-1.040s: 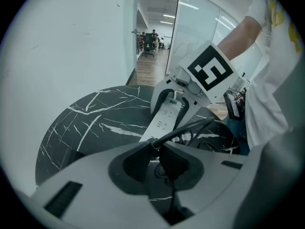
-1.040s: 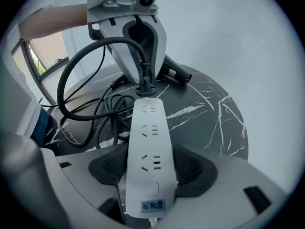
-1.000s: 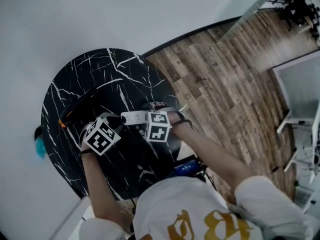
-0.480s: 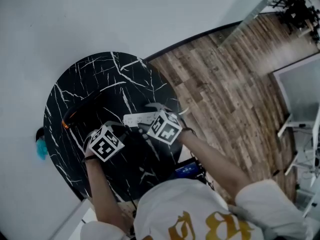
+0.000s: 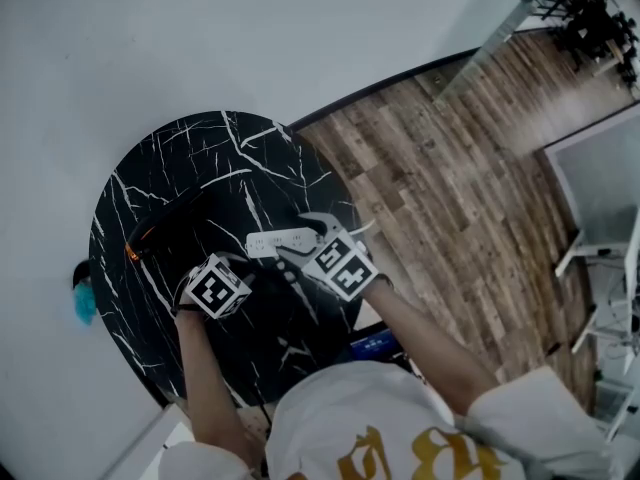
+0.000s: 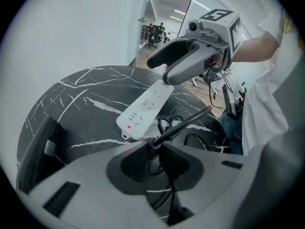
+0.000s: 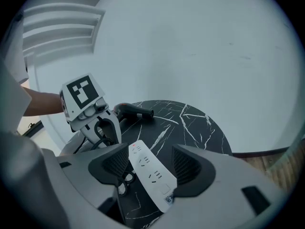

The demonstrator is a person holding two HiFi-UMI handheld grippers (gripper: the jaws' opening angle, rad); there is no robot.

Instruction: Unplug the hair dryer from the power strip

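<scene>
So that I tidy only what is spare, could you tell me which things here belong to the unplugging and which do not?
Job: hair dryer, cord, power strip.
Lying about: teal thing, blue-lit device.

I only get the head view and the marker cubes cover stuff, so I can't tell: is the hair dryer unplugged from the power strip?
Observer: Looks like it. In the right gripper view nothing is plugged into the white power strip.
Operator: So where's its cord?
Observer: The left hand-held gripper is shut on the black cord; the left gripper view shows it pinched between the jaws.
Operator: Is the strip switched on?
Observer: Probably. A small red light glows at one end of it.
</scene>
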